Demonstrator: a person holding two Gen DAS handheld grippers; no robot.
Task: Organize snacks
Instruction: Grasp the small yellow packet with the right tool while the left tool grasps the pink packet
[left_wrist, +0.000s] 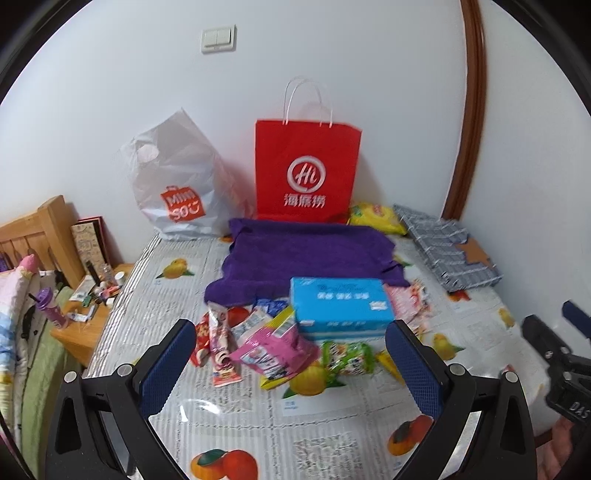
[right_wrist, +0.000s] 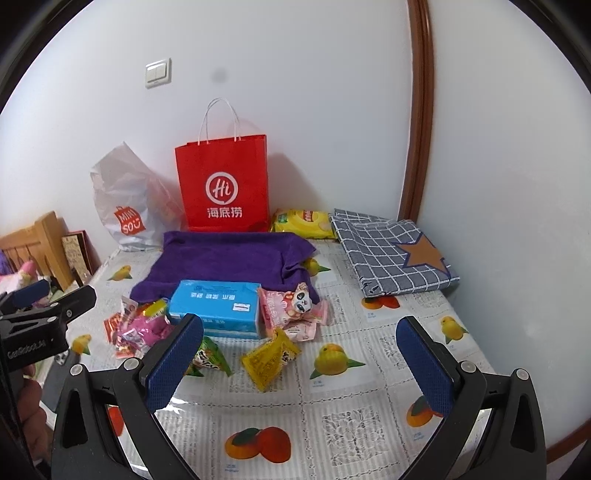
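Several snack packets lie in a loose pile on the fruit-print table cover: a pink packet, a green packet, a yellow packet and a pink panda packet. A blue tissue box sits among them; it also shows in the right wrist view. My left gripper is open and empty, hovering just in front of the pile. My right gripper is open and empty, above the table to the right of the pile.
A red paper bag and a white plastic bag stand against the back wall. A purple towel lies behind the pile. A yellow chip bag and a folded checked cloth lie at the back right. A cluttered bedside stand is at the left.
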